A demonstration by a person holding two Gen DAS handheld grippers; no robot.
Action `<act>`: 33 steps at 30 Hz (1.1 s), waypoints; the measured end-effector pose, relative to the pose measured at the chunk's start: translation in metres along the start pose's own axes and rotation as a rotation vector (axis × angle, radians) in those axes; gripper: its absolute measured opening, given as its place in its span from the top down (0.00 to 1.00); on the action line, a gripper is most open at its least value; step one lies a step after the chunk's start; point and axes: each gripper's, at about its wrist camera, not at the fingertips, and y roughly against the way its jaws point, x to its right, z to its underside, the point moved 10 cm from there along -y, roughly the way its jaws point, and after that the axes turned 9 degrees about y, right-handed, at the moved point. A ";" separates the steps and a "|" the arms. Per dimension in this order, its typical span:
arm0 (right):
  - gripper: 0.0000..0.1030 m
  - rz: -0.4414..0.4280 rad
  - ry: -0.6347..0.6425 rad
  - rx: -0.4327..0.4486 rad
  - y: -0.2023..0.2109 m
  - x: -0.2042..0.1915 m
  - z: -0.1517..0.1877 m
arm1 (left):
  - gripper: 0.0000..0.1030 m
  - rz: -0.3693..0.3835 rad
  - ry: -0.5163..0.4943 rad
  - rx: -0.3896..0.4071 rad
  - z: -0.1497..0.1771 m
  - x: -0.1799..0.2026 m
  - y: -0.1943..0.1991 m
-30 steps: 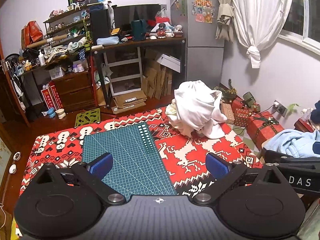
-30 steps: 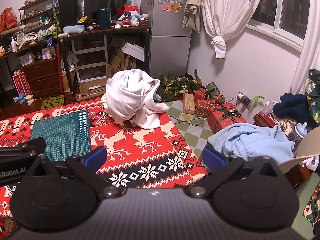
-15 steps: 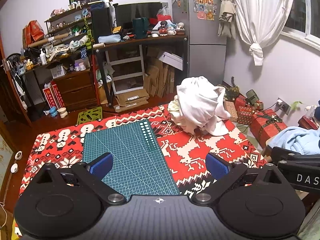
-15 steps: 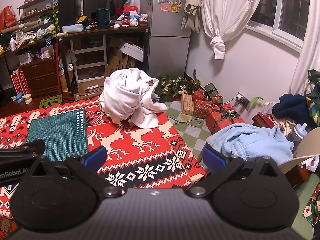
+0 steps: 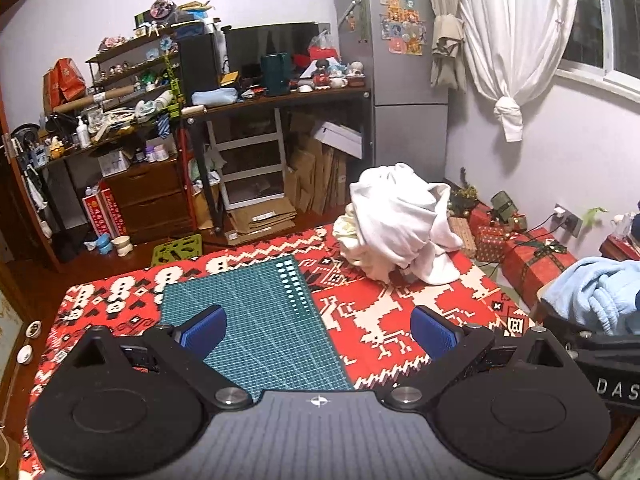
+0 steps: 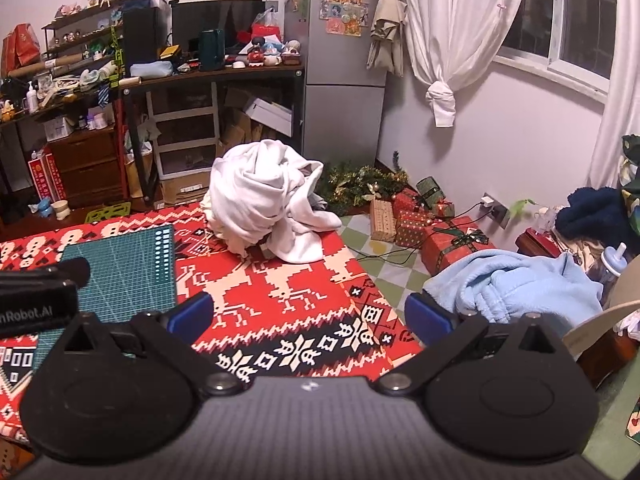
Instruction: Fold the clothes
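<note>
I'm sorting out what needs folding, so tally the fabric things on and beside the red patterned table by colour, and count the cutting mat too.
White clothes heap, crumpled at the far edge of the red patterned tablecloth: 1
Light blue fleece, beside the table on the right: 1
Green cutting mat, lying flat on the tablecloth: 1
Total: 3
How many garments the white heap holds cannot be told.

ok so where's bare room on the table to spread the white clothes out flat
Free: the green cutting mat and the red patterned cloth between it and the table's right edge, in front of the white clothes pile. Crowded: the far right corner under that pile. Both tongs, left and right, are open and empty.
</note>
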 end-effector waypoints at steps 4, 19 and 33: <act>0.00 -0.010 -0.005 0.016 -0.013 0.001 0.011 | 0.03 0.075 0.030 -0.058 0.013 0.004 -0.016; 0.00 -0.093 -0.036 0.057 -0.089 0.003 0.029 | 0.01 0.096 0.131 -0.061 0.016 -0.001 -0.092; 0.00 -0.109 0.027 0.157 -0.197 -0.002 -0.034 | 0.01 0.229 0.088 0.018 -0.038 0.017 -0.197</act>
